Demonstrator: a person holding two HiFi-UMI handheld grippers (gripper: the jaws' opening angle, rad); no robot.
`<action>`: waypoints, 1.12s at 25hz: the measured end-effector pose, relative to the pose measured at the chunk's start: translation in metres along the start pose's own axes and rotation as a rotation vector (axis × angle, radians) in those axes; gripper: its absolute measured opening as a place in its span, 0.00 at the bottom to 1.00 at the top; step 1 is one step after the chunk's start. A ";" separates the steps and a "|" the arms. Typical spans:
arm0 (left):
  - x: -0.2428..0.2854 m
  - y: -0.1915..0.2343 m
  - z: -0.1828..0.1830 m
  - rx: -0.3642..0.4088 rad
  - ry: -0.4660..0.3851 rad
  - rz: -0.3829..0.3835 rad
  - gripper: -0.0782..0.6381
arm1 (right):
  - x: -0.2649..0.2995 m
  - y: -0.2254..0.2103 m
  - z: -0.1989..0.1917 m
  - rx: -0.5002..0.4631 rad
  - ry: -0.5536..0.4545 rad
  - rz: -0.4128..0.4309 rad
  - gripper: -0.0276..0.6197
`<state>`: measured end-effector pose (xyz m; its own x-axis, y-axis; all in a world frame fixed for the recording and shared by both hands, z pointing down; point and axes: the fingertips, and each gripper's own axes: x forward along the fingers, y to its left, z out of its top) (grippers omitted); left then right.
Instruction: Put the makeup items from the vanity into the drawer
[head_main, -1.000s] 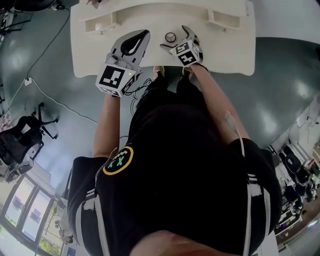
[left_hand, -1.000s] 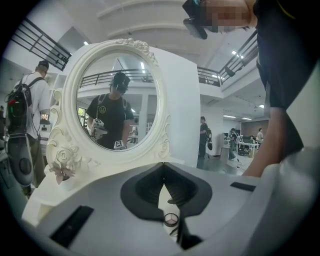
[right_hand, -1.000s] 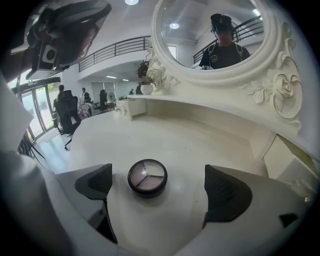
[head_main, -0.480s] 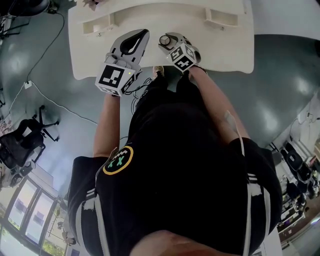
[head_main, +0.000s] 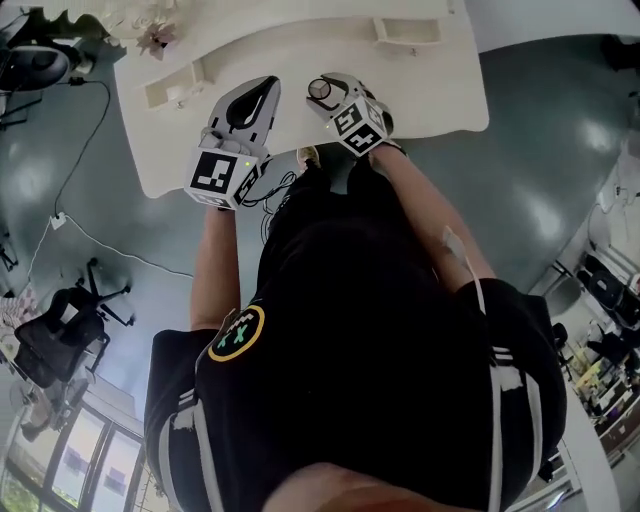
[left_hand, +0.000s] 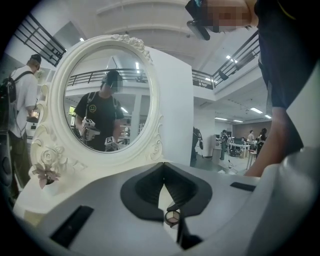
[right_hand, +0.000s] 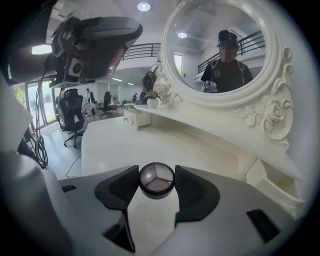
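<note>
right gripper (right_hand: 156, 172) has just closed on the compact (right_hand: 157, 180): round, black-rimmed, three shades

left claw (left_hand: 163, 164) shut, right claw (right_hand: 156, 170) just closed on compact (right_hand: 157, 180)

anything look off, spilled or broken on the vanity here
Nothing stands out. The round compact sits squarely between the right gripper's pads, no spill shows on the vanity top, and the mirror stands upright, uncracked.

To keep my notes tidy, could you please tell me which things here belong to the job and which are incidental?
Job: eyeshadow compact, right gripper holding it, vanity, vanity drawer.
Incidental: oval mirror, flower, office chair, floor cable.
</note>
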<state>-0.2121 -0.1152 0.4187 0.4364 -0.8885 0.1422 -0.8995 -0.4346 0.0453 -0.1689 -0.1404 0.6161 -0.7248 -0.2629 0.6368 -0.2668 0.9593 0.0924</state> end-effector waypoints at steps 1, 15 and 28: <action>0.007 -0.003 0.000 0.000 -0.008 -0.029 0.14 | -0.008 -0.008 0.001 0.008 -0.005 -0.035 0.42; 0.112 -0.093 0.015 0.055 -0.013 -0.262 0.14 | -0.152 -0.097 -0.006 0.078 -0.064 -0.282 0.42; 0.173 -0.135 0.022 0.091 0.013 -0.193 0.14 | -0.197 -0.160 -0.031 0.066 -0.115 -0.243 0.42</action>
<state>-0.0143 -0.2136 0.4157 0.5995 -0.7858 0.1519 -0.7933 -0.6086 -0.0170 0.0363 -0.2392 0.4994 -0.7006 -0.4982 0.5108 -0.4801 0.8587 0.1791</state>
